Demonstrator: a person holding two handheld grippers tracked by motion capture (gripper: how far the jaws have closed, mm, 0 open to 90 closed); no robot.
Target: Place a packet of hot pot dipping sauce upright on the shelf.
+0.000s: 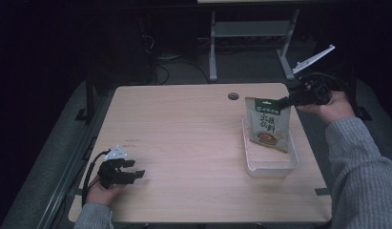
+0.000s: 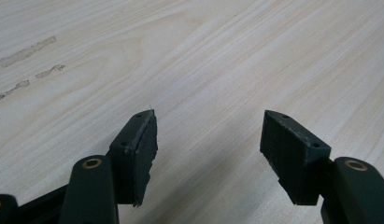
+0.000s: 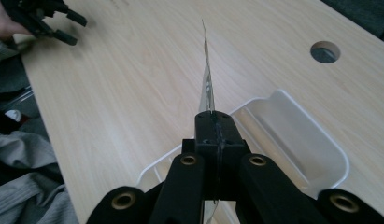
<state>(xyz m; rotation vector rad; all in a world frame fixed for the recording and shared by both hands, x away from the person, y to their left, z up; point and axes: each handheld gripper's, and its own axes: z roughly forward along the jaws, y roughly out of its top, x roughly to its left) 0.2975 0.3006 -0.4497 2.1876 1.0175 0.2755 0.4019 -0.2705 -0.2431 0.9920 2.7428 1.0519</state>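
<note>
A flat food packet (image 1: 268, 125) with a green top and an orange dish picture hangs upright over a clear plastic tray (image 1: 271, 167) at the table's right side. My right gripper (image 1: 282, 101) is shut on the packet's top right corner. In the right gripper view the packet (image 3: 208, 74) shows edge-on, rising from the closed right gripper (image 3: 214, 122), with the tray (image 3: 330, 156) below it. My left gripper (image 1: 136, 168) rests open near the table's front left corner, held in a hand. Its fingers (image 2: 138, 149) stand wide apart over bare wood.
The light wooden table (image 1: 184, 133) has a round cable hole (image 1: 233, 96) at its far right. Faint smudges (image 2: 26, 52) mark the wood ahead of the left gripper. A metal desk frame (image 1: 251, 33) stands behind on the dark floor.
</note>
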